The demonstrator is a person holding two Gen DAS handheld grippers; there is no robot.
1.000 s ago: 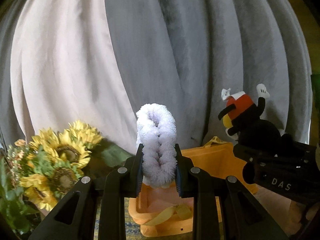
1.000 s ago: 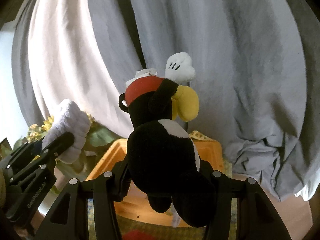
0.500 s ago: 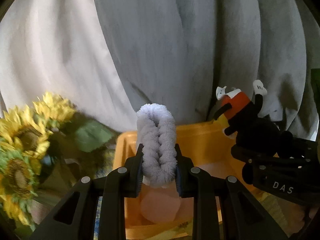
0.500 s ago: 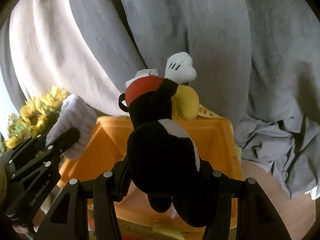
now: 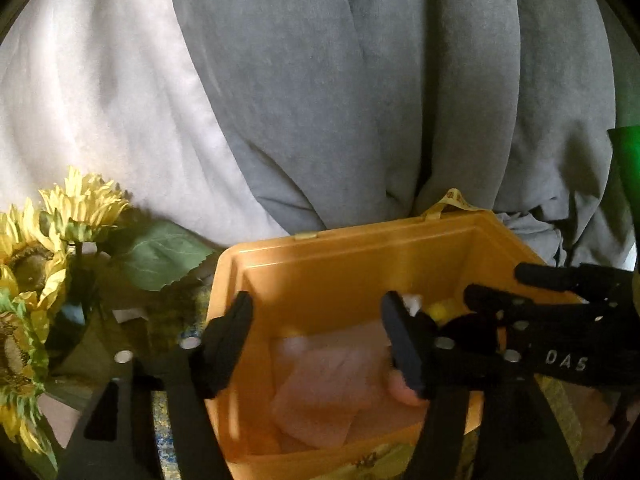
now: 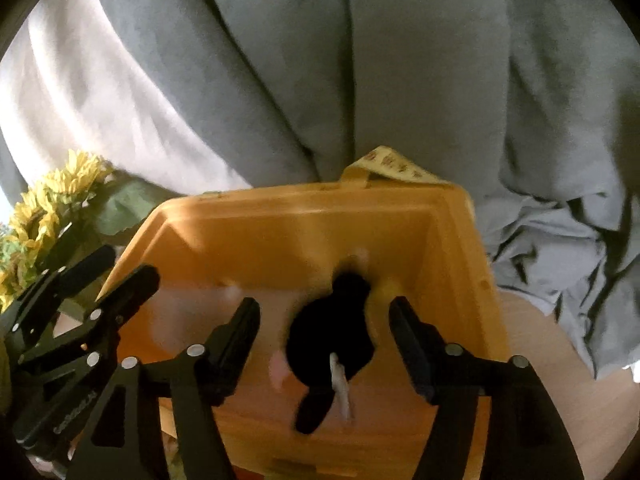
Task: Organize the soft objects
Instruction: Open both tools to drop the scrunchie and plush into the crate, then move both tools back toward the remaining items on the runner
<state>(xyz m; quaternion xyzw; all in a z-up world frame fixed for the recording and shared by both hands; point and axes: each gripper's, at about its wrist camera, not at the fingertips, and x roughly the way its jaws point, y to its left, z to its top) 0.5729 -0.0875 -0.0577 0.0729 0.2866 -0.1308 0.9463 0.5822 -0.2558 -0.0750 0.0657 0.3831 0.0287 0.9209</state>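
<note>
Orange bin [image 6: 304,240]: holds black plush toy [image 6: 340,332], blurred, between right gripper [image 6: 324,336] jaws, untouched; pale pink items [image 5: 320,392] on bottom. Right gripper jaws opening. Left gripper [image 5: 316,340] jaws opening, nothing between. Left view only: pink items clear, sunflowers [image 5: 52,248] large. Right view only: plush full outline, white tag [image 6: 340,384].

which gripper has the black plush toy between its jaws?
The right gripper: its jaws are opening, and the black plush toy drops between them, untouched, into the orange bin. The left gripper, also opening, has only the bin's pink contents below.
</note>
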